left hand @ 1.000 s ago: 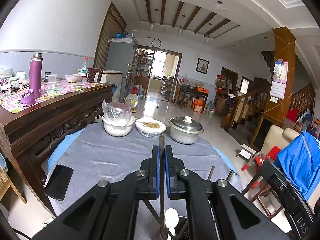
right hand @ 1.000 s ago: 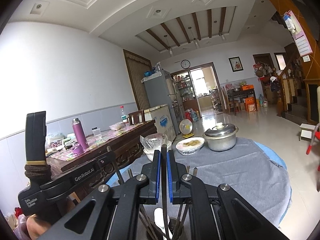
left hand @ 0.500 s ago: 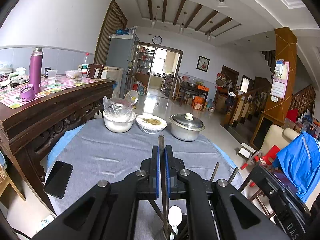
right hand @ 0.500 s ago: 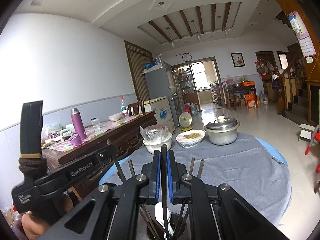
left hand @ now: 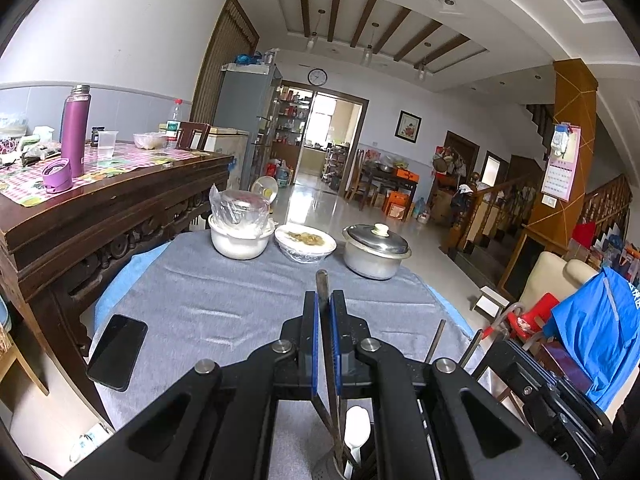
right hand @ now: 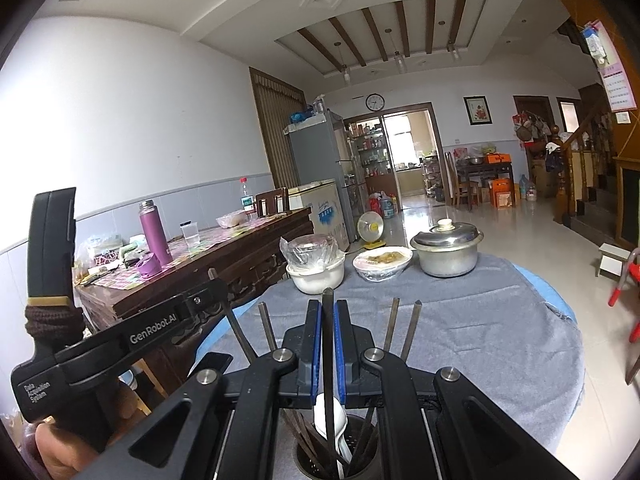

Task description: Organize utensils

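A dark chopstick [left hand: 325, 320] is clamped between the left gripper's [left hand: 325, 312] blue pads above a holder [left hand: 332, 470] containing a white spoon [left hand: 357, 426].

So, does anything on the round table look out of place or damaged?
Two things. A black phone lies at the very left edge of the table, partly over the rim, so it could slide off. The grey cloth looks frayed at its right edge. The bowls and the pot stand upright, with nothing spilled.
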A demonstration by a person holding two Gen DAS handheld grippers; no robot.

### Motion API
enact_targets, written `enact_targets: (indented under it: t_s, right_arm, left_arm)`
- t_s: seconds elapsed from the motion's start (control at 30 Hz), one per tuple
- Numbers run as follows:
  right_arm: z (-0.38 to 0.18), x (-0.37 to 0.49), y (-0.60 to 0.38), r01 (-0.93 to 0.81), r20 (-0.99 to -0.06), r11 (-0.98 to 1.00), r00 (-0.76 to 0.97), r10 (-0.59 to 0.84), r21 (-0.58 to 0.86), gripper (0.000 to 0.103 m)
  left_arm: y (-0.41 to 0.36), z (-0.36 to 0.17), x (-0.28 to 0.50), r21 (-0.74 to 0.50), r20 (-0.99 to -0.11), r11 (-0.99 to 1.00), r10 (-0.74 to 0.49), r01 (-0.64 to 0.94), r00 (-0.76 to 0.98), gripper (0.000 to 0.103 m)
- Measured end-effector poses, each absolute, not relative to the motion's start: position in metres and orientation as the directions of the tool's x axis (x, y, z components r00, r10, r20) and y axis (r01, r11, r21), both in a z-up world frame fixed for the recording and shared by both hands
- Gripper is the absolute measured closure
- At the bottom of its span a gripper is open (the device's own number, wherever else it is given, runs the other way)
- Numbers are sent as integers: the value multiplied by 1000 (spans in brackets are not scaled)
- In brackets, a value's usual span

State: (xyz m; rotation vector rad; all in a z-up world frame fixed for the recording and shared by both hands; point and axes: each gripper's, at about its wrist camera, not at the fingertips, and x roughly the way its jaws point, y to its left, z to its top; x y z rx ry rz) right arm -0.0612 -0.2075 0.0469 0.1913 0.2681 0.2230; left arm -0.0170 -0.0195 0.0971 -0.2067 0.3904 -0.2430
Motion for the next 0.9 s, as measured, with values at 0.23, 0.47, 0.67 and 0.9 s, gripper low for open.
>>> enact_targets:
  t_s: [0.23,0.47,0.67,0.9]
  right_arm:
    - [45,-54,-206,-170,-280,960,932,230,224,96]
    - [41,-48,-217,-149,-339,946,908,246,288,75]
    - [48,-63,-221,-118,-319,956,926,204,268,60]
    - [51,-81,-226,-79,-343,958,923,175,277,47]
  left_arm:
    - [-13,96,-18,-250,-361,951,-264,180,894,97]
    - [-8,96,-27,-218,-371,964,-224,150,901,32]
    - [-11,98,-39,-96,-421,990,-133,102,897,23]
    - [-10,95,-52,16,-484,999,-19,31,875,17]
